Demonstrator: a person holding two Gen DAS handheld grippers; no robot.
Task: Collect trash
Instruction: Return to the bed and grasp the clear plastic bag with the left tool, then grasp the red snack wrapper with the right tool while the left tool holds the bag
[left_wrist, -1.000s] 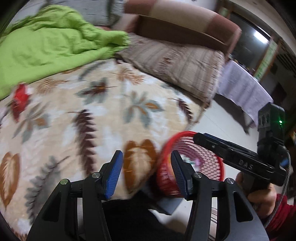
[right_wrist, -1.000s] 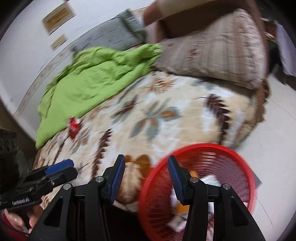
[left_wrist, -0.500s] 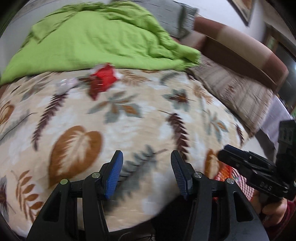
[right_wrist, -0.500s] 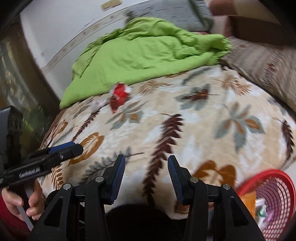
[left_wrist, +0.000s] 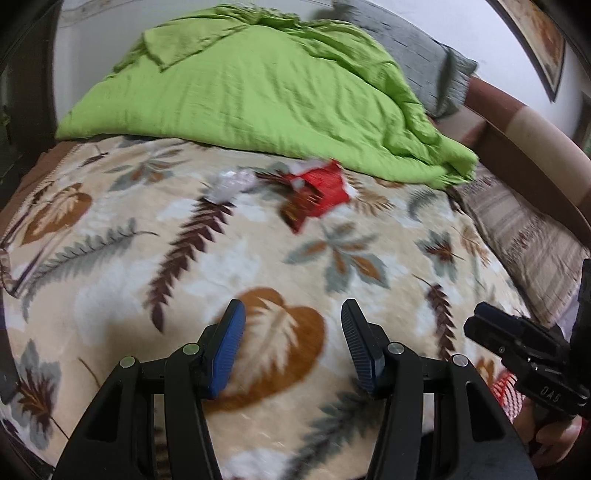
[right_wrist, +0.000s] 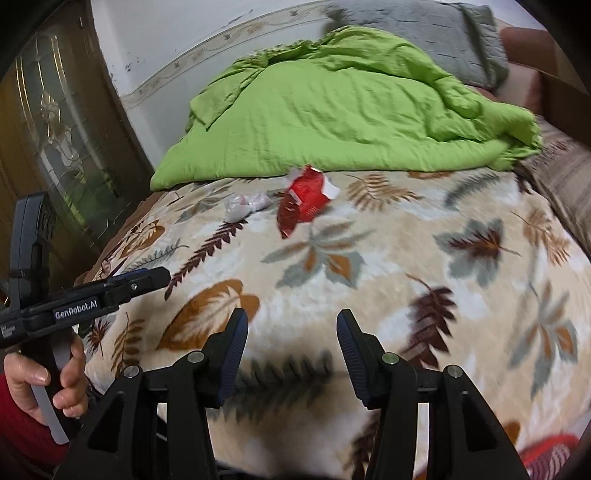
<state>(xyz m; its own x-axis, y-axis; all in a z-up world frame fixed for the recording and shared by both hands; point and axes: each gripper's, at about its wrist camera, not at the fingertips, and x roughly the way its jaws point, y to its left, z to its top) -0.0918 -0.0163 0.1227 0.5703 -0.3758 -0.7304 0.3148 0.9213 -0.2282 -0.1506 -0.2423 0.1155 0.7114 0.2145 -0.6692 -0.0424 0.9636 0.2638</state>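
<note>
A crumpled red wrapper (left_wrist: 321, 192) (right_wrist: 304, 199) lies on the leaf-patterned bedspread (left_wrist: 110, 295) (right_wrist: 443, 295), close to the green quilt's edge. Just left of it sits a wad of clear white plastic (left_wrist: 231, 184) (right_wrist: 245, 205). My left gripper (left_wrist: 292, 310) (right_wrist: 147, 277) hovers open over the near part of the bed, nothing between its blue pads. My right gripper (right_wrist: 291, 315) (left_wrist: 480, 321) is beside it, also empty, its jaws opening a little. Both are well short of the trash. A red mesh basket (left_wrist: 506, 391) (right_wrist: 546, 454) peeks in low on the right.
A rumpled green quilt (left_wrist: 258, 92) (right_wrist: 332, 110) covers the far half of the bed, with a grey pillow (left_wrist: 424, 66) behind it. A striped brown cushion (left_wrist: 535, 251) and the headboard line the right side. A dark door with glass (right_wrist: 55, 129) stands left.
Both grippers swung left, away from the red basket and across the bed. The red wrapper and white plastic now sit ahead near the centre; the basket has slid to the lower right edge.
</note>
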